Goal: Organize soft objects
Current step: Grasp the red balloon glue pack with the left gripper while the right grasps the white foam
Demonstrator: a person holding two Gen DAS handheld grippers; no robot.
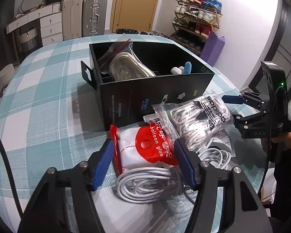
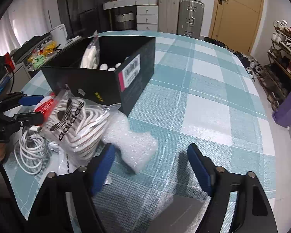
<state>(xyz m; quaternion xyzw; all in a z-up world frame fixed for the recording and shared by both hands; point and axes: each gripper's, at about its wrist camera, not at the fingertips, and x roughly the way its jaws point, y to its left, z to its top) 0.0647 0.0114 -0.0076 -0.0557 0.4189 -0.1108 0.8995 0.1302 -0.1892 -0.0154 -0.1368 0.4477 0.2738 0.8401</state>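
our left gripper (image 1: 143,157) has its jaws wide around the balloon glue bag (image 1: 145,149), near the black box (image 1: 155,89); closing could snag the white cable (image 1: 145,184). our right gripper (image 2: 151,165) is wide, empty.

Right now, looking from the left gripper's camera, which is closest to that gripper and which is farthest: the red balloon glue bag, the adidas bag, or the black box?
1. The balloon glue bag, lying between the open fingers of the left gripper.
2. The adidas bag of white laces, farther out and to the right.
3. The black box, behind both, toward the table's middle.
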